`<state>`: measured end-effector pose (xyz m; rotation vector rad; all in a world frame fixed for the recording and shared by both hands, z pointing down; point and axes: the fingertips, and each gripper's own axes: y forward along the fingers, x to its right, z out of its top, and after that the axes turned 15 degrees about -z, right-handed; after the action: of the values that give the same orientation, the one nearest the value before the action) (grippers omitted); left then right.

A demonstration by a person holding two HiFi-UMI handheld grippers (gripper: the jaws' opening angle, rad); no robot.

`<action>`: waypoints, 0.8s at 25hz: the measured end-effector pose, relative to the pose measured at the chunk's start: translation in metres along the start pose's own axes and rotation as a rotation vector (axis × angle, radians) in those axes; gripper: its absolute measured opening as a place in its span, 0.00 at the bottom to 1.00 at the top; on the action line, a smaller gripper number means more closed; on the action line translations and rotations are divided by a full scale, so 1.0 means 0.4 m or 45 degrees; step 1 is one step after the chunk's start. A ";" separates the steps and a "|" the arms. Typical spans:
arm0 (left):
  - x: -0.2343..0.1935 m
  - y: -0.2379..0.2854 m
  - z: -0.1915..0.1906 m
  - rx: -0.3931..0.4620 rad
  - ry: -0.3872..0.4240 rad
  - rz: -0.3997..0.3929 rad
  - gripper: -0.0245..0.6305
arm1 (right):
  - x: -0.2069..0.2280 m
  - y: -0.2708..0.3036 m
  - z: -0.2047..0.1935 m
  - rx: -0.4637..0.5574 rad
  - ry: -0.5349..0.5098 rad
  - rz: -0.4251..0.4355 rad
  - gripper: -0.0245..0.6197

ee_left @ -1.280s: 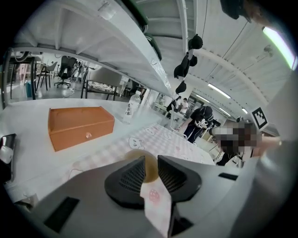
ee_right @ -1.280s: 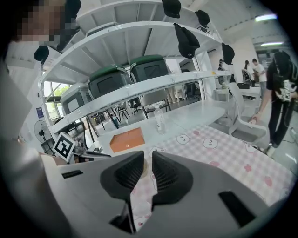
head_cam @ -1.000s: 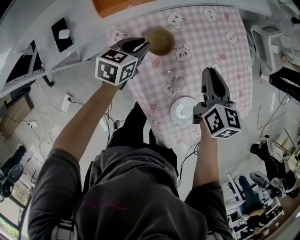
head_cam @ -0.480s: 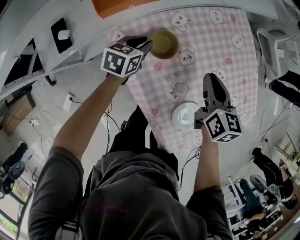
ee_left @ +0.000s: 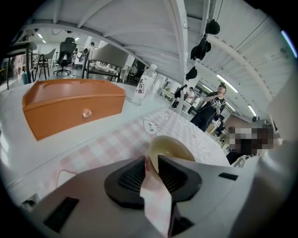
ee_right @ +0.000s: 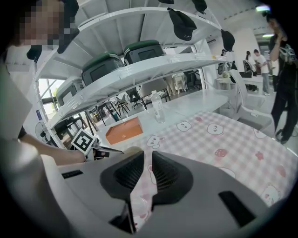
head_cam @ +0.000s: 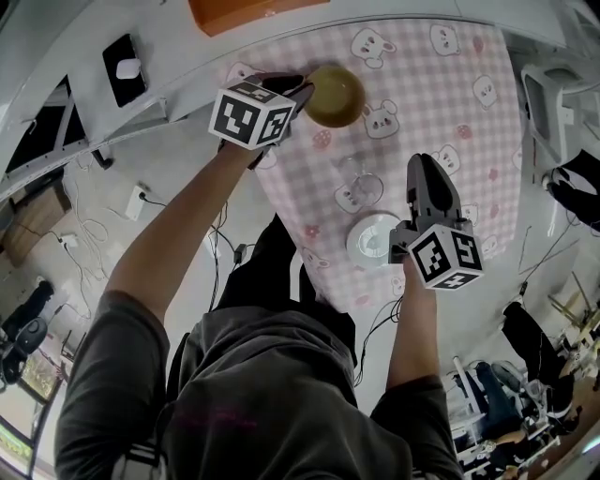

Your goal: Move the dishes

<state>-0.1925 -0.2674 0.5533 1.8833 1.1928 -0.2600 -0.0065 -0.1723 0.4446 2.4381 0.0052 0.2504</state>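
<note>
My left gripper (head_cam: 298,89) is shut on the near rim of a yellow-green bowl (head_cam: 337,96) over the far left part of the pink checked tablecloth (head_cam: 441,103). In the left gripper view the bowl (ee_left: 173,149) has its rim pinched between the pads of the left gripper (ee_left: 151,160). I cannot tell whether the bowl rests on the cloth. My right gripper (head_cam: 422,161) hovers beside a white plate (head_cam: 373,239) at the near edge. In its own view the right gripper (ee_right: 148,155) shows a narrow slit with only cloth behind it.
A clear glass (head_cam: 364,184) stands between the bowl and the plate. An orange box (head_cam: 244,11) and a water bottle (ee_left: 145,86) sit on the white counter beyond the cloth. A white chair (head_cam: 548,94) is at the right, with people farther back.
Both grippers have sunk toward the table, the left one carrying the bowl with it. The plate and the glass keep their places on the cloth.
</note>
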 end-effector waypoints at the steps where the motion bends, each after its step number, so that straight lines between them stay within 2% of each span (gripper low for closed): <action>1: 0.001 0.002 0.001 -0.003 -0.002 -0.004 0.17 | -0.001 0.002 0.000 -0.001 0.001 0.002 0.13; 6: 0.009 0.014 -0.008 -0.033 -0.023 -0.029 0.15 | -0.008 0.007 0.003 -0.004 0.000 0.003 0.13; 11: 0.004 0.022 -0.009 -0.036 -0.060 -0.005 0.10 | -0.005 0.009 0.008 -0.002 0.000 0.003 0.13; 15: 0.011 0.021 -0.004 -0.039 -0.051 0.012 0.06 | 0.004 0.005 0.008 -0.004 0.003 0.002 0.13; 20: 0.015 0.007 0.016 -0.011 -0.024 0.025 0.06 | 0.012 -0.001 0.007 -0.006 0.004 -0.002 0.13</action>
<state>-0.1854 -0.2687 0.5475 1.8803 1.1603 -0.2606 -0.0013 -0.1733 0.4430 2.4328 0.0082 0.2533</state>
